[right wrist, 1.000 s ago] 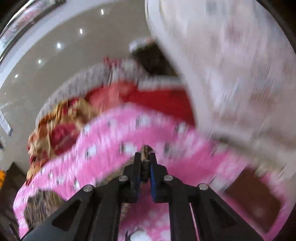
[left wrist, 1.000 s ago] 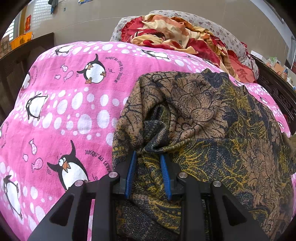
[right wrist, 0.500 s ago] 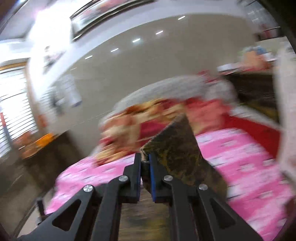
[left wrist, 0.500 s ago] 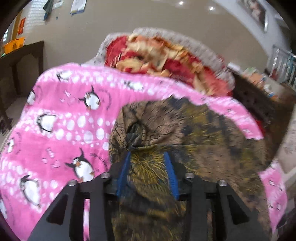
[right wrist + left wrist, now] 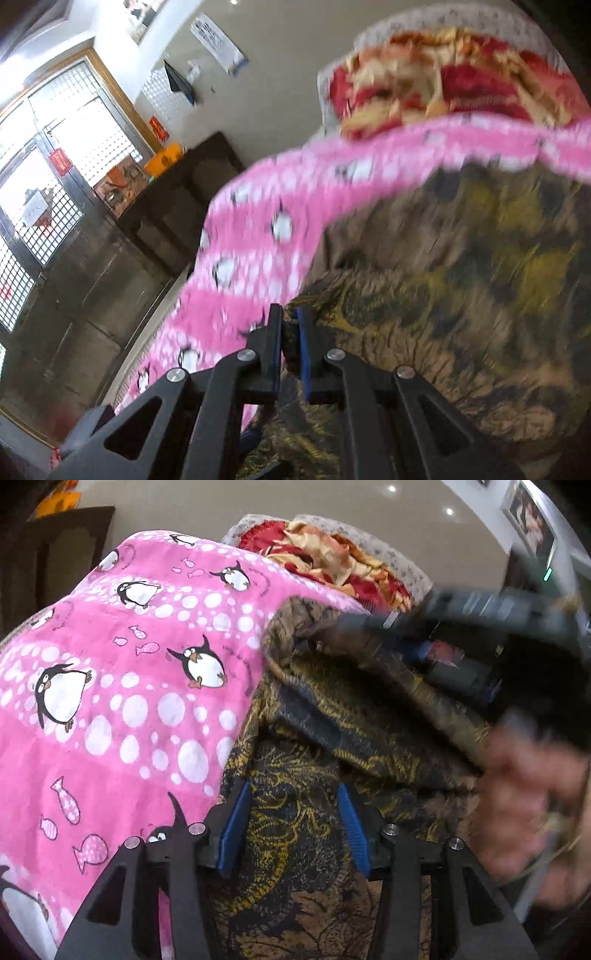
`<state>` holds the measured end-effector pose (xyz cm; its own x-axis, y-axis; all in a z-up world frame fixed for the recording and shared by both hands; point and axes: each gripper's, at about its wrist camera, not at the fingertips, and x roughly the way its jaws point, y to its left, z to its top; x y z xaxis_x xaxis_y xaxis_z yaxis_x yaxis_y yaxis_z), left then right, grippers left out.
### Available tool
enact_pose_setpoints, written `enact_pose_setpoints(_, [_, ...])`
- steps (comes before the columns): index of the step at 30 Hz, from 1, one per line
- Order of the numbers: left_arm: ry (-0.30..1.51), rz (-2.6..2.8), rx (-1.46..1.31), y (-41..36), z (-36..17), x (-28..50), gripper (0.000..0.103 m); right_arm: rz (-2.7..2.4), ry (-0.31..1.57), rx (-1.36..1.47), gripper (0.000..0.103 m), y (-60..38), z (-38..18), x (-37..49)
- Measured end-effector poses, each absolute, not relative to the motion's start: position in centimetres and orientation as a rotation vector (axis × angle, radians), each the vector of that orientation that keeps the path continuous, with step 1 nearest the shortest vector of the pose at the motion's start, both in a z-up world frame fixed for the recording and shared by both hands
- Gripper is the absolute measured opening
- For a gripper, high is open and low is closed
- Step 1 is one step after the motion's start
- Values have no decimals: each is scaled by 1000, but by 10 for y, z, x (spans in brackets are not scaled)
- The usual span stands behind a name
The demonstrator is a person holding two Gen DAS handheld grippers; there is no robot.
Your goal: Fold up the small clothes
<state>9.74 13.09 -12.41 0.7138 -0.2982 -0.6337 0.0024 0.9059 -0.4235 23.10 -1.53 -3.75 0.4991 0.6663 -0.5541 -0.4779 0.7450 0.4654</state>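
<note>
A brown, black and gold patterned garment (image 5: 332, 738) lies on a pink penguin-print blanket (image 5: 122, 686). My left gripper (image 5: 291, 812) is open, its blue-padded jaws standing apart over the garment's near part. My right gripper (image 5: 290, 343) is shut on an edge of the garment (image 5: 461, 266) and holds a fold of it lifted over the rest. In the left wrist view the right gripper's blurred dark body (image 5: 461, 627) and the hand holding it (image 5: 528, 782) are at the right, above the folded-over cloth.
A red and gold quilt (image 5: 332, 561) is bunched at the blanket's far end. A dark wooden cabinet (image 5: 177, 192) stands beyond the blanket's left side, with a barred metal door (image 5: 40, 177) behind it.
My right gripper has swung the held garment edge across from the right over the garment. My left gripper's jaws have opened wider and let go of the cloth.
</note>
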Motion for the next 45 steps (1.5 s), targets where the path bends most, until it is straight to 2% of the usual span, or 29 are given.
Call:
enact_pose_setpoints(3, [759, -175, -423, 132, -125, 96, 28, 724, 846, 277, 8, -9, -62, 235])
enact_pose_setpoints(7, [763, -181, -433, 133, -126, 97, 28, 766, 951, 307, 17, -10, -95, 243])
enact_pose_setpoints(11, [768, -180, -428, 132, -126, 97, 29, 781, 918, 264, 28, -36, -68, 226])
enact_pose_setpoints(16, [771, -187, -428, 131, -126, 100, 31, 563, 728, 9, 29, -120, -18, 190])
enact_pose_setpoints(18, [773, -182, -418, 130, -126, 100, 31, 397, 653, -90, 28, -170, -10, 181])
enact_pose_setpoints(20, [775, -174, -404, 128, -125, 101, 31, 270, 643, -50, 27, -227, -11, 183])
enact_pose_setpoints(21, [775, -167, -398, 127, -124, 101, 31, 228, 674, 33, 22, -259, -16, 187])
enact_pose_setpoints(22, [778, -150, -401, 127, -120, 101, 31, 225, 707, 99, 9, -277, -24, 190])
enact_pose_setpoints(23, [776, -133, -411, 127, -115, 102, 29, 225, 784, 140, 8, -296, -44, 194])
enact_pose_setpoints(25, [720, -73, -386, 121, -91, 103, 29, 251, 926, 104, 7, -305, -80, 198])
enact_pose_setpoints(26, [701, -76, -362, 114, -79, 109, 29, 276, 867, 124, 7, -312, -81, 190])
enact_pose_setpoints(28, [682, -133, -326, 97, -60, 128, 29, 283, 886, 171, 7, -321, -75, 190])
enact_pose_setpoints(31, [681, -172, -275, 73, -46, 163, 29, 253, 852, 92, 6, -317, -56, 189])
enact_pose_setpoints(35, [798, -123, -226, 59, -76, 219, 29, 198, 725, 67, 7, -301, -22, 196])
enact_pose_setpoints(37, [878, -61, -215, 65, -106, 240, 24, 201, 727, 104, 7, -293, -16, 217])
enact_pose_setpoints(38, [862, -68, -229, 71, -115, 239, 19, 201, 737, 122, 7, -291, -20, 230])
enact_pose_setpoints(41, [796, -95, -231, 75, -117, 222, 17, 115, 845, 154, 3, -296, -53, 273])
enact_pose_setpoints(42, [798, -98, -245, 78, -119, 221, 13, 112, 845, 193, 0, -302, -64, 280])
enact_pose_setpoints(45, [801, -85, -270, 82, -120, 222, 9, 57, 814, 286, 0, -316, -74, 291])
